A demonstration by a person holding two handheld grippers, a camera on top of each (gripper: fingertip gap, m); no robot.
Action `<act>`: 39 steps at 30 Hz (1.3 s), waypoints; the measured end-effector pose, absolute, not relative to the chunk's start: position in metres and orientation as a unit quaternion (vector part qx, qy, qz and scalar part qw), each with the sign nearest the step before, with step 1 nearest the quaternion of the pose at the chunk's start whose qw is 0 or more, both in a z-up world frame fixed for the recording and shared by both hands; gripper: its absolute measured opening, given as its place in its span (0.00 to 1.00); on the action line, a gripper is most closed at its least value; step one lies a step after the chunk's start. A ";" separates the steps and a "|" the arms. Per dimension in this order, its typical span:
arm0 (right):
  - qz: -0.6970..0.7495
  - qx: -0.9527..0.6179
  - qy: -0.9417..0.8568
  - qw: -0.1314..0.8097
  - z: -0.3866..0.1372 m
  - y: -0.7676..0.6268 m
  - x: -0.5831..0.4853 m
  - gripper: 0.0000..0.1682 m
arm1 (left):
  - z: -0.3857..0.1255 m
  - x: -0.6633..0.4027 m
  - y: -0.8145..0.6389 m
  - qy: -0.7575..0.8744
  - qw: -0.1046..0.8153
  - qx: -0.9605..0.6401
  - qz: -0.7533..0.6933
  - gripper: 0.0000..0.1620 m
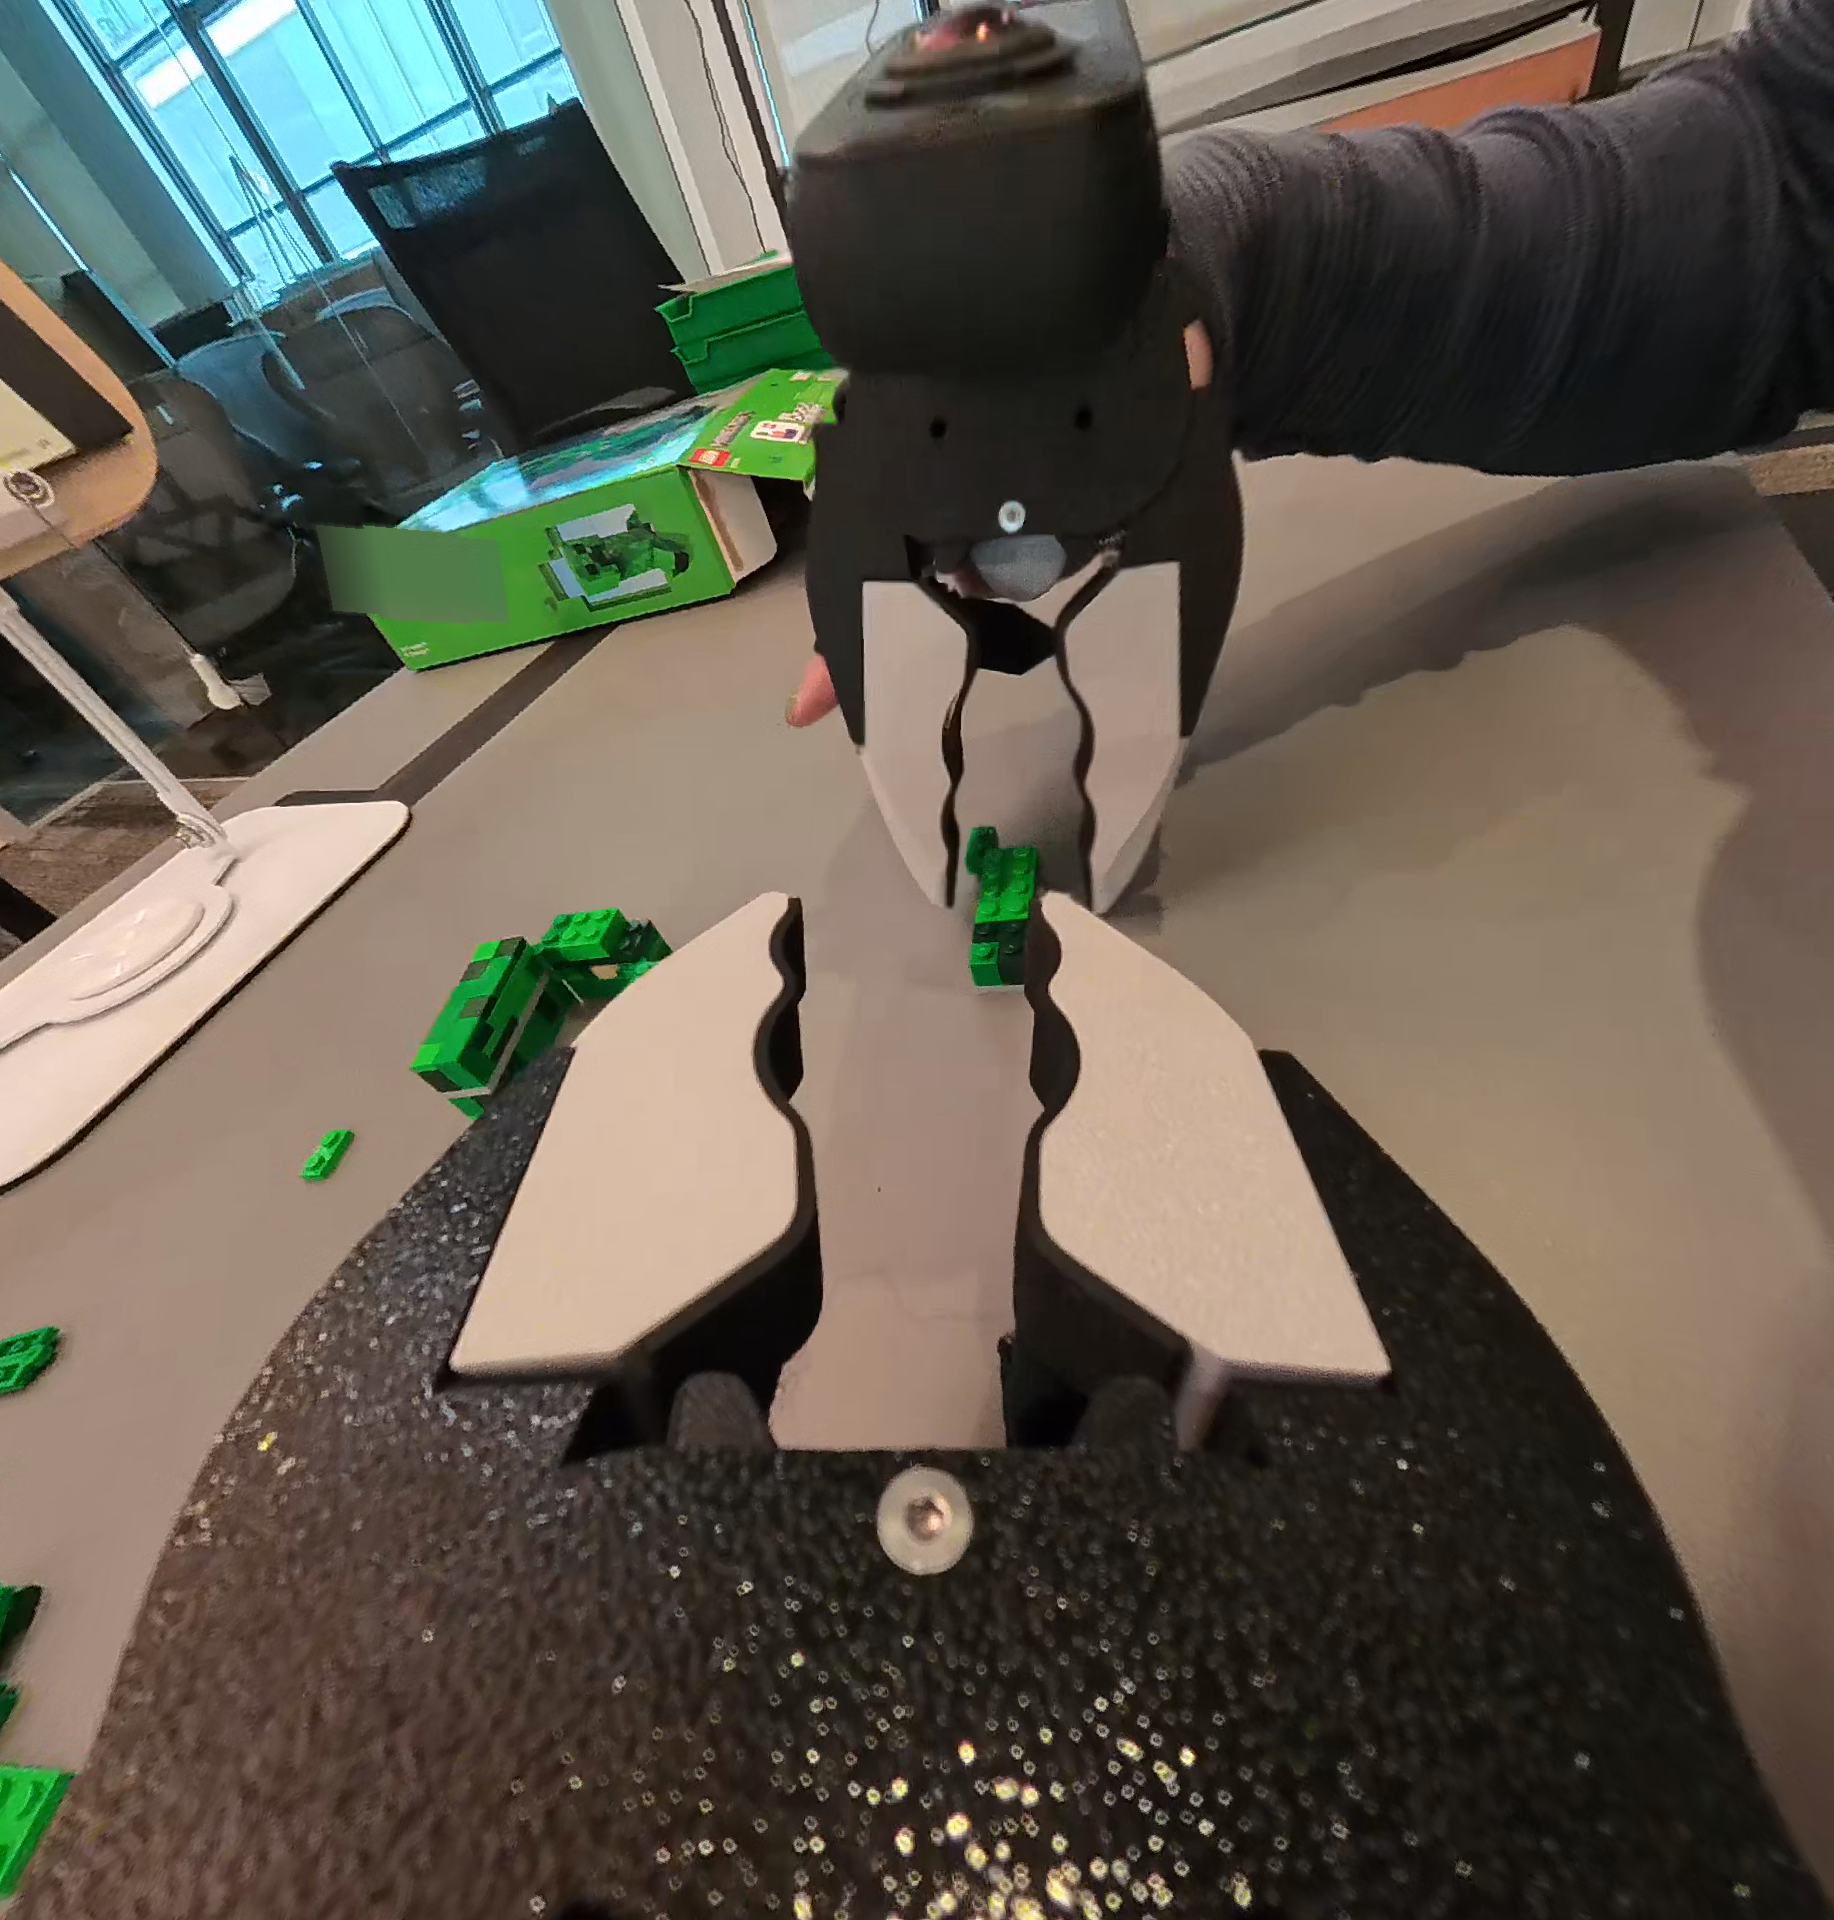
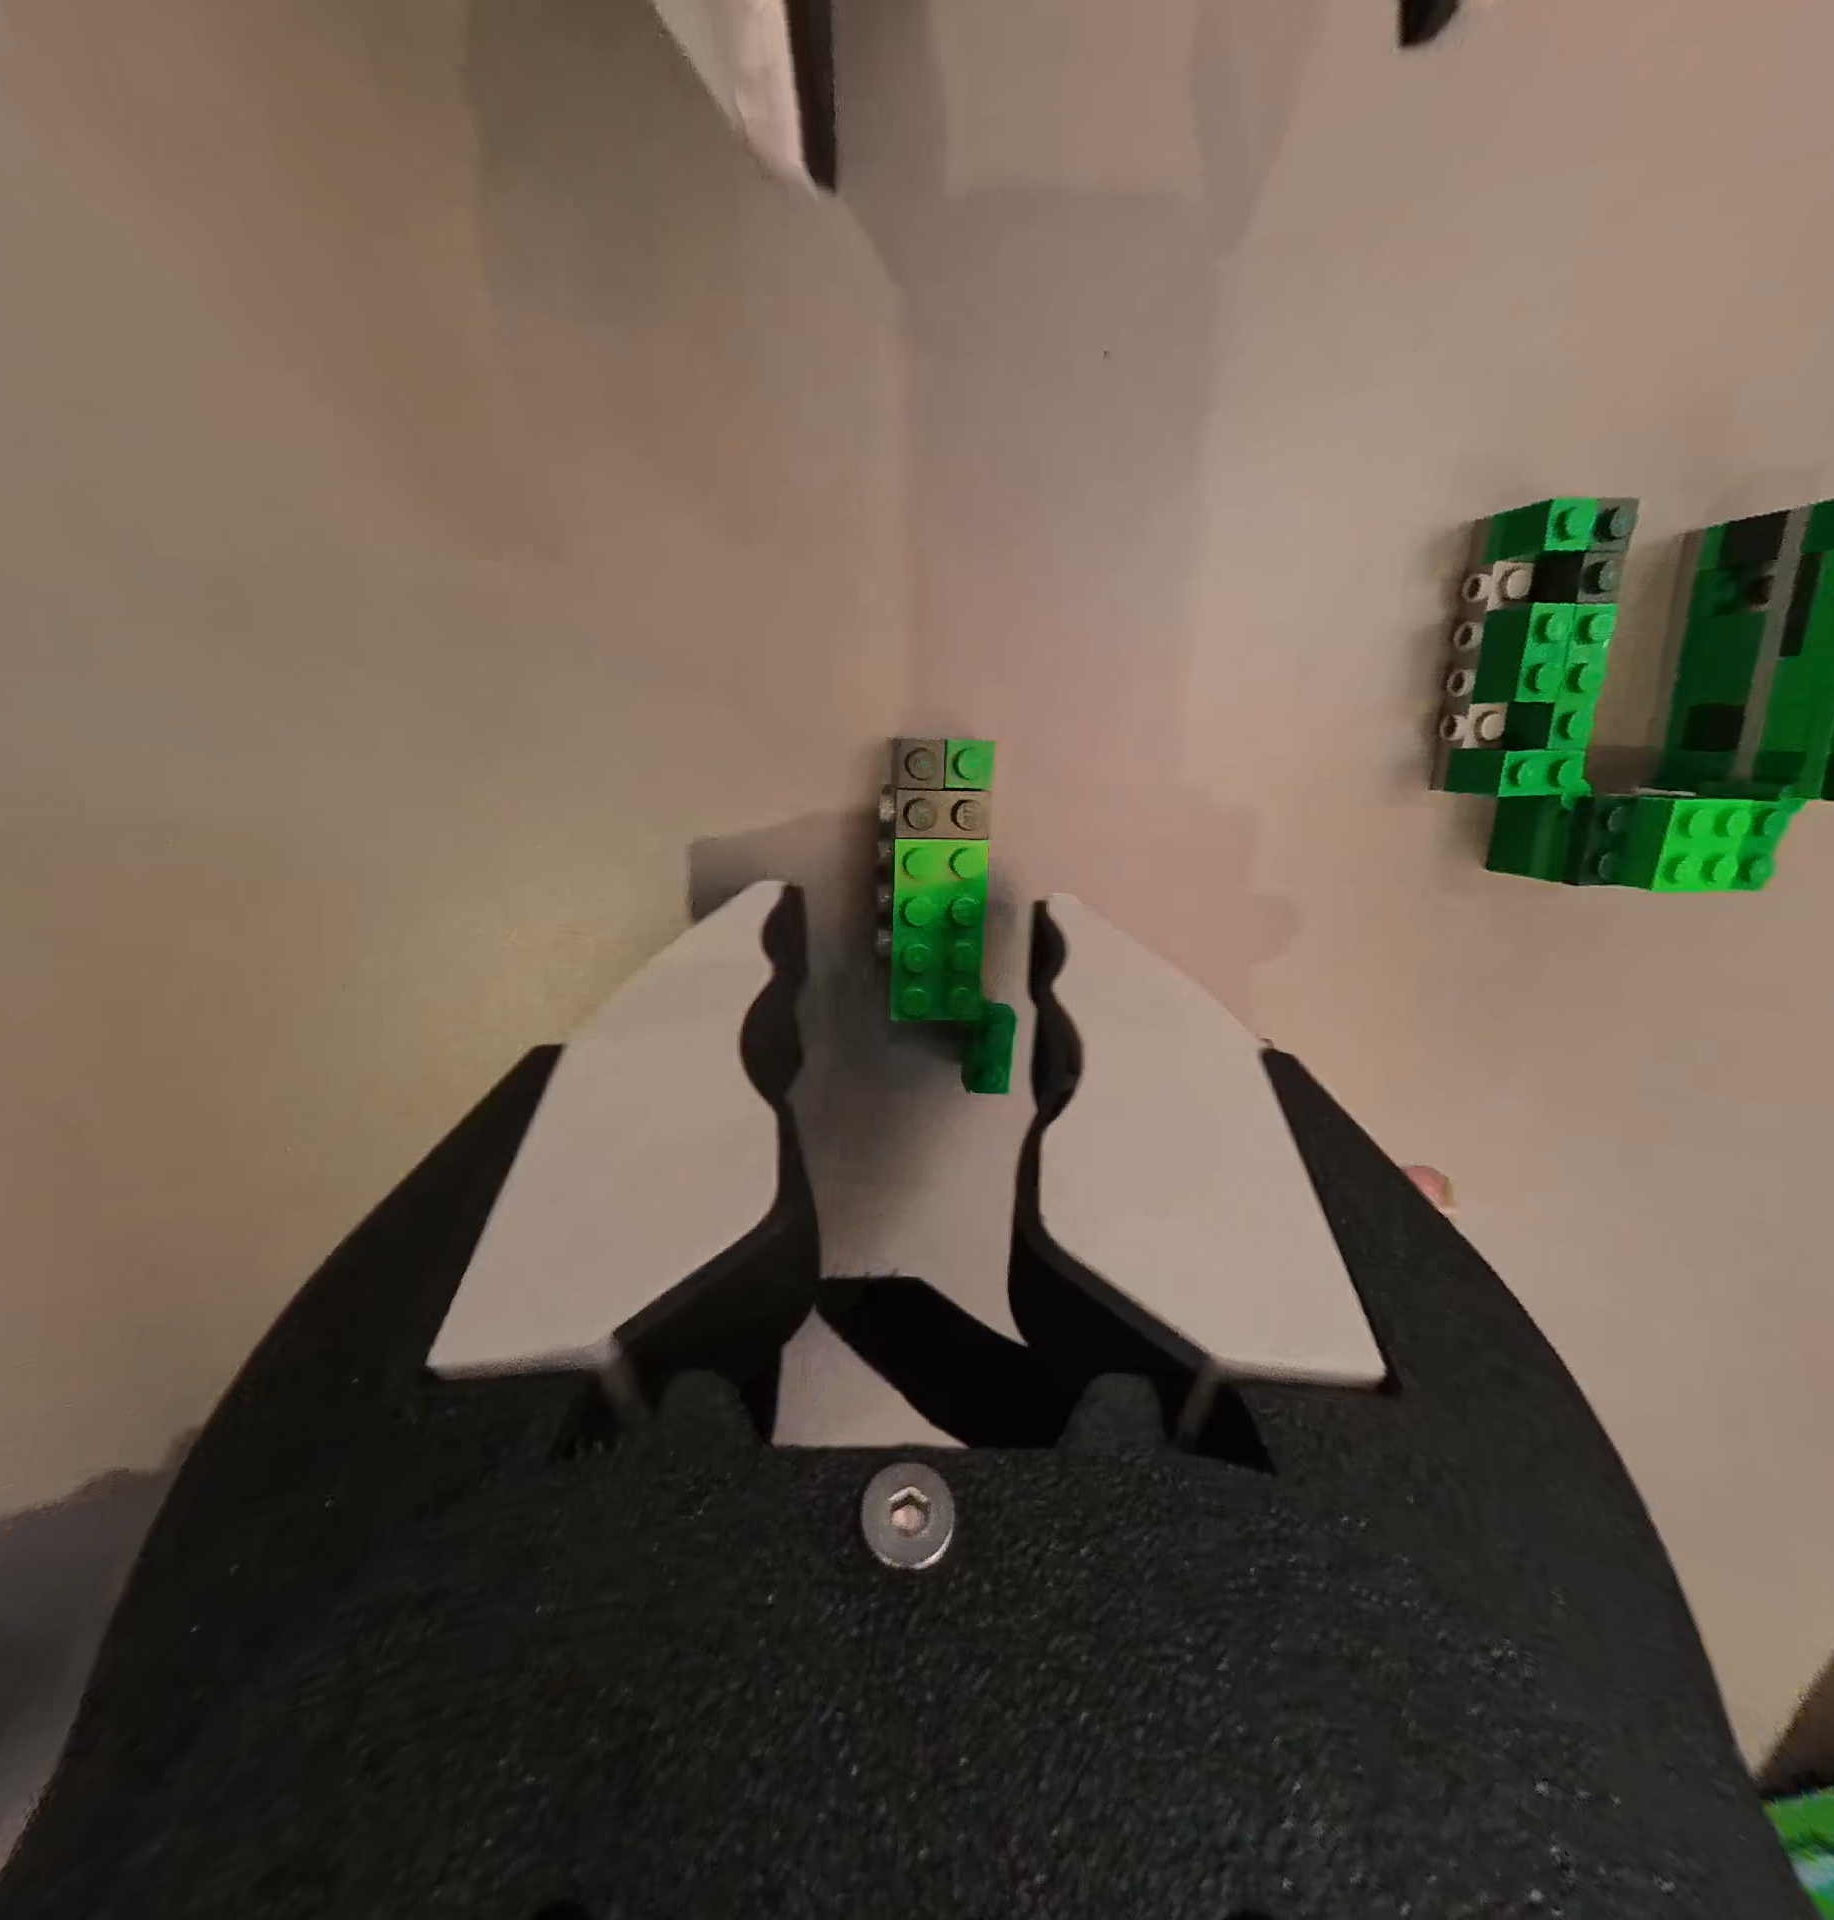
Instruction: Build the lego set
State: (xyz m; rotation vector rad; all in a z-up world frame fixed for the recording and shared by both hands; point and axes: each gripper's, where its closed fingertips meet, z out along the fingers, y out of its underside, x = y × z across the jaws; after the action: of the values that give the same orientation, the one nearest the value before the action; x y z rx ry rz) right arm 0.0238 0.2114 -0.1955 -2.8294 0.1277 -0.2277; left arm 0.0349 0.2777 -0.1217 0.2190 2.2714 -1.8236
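Note:
A small green and grey lego strip (image 2: 939,904) lies on the grey table (image 2: 373,623). My right gripper (image 2: 913,914) is open and points down over it, one finger on each side, not touching it. In the left wrist view the right gripper (image 1: 1017,894) stands upright over the same strip (image 1: 1001,904). My left gripper (image 1: 918,925) is open and empty, with its tips just short of the strip. A larger green lego build (image 1: 539,997) lies to the left; it shows at the right in the right wrist view (image 2: 1640,696).
Loose green pieces (image 1: 326,1153) lie along the table's left side. A green lego box (image 1: 570,561) and green trays (image 1: 736,322) sit at the back. A white lamp base (image 1: 165,935) stands at the left. A person's dark sleeve (image 1: 1515,291) reaches in from the right. Across from one pair of fingers to the other is roughly 10 cm.

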 end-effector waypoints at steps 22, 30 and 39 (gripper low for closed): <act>-0.297 -0.658 0.332 0.607 -0.106 0.161 0.065 0.00 | -0.117 0.086 0.288 0.744 0.299 0.000 -0.598 0.02; -0.341 -0.589 0.312 0.663 -0.089 0.149 0.058 0.00 | -0.118 0.099 0.296 0.743 0.279 -0.051 -0.606 0.00; -0.311 -0.594 0.317 0.671 -0.091 0.151 0.059 0.00 | -0.137 0.240 0.346 0.900 0.177 -0.149 -0.370 0.26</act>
State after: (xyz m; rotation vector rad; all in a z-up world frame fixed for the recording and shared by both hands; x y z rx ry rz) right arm 0.0593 0.1508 -0.0911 -1.3379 0.7134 -0.7017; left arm 0.2397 0.3458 -0.1367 -0.4230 2.5479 -1.0464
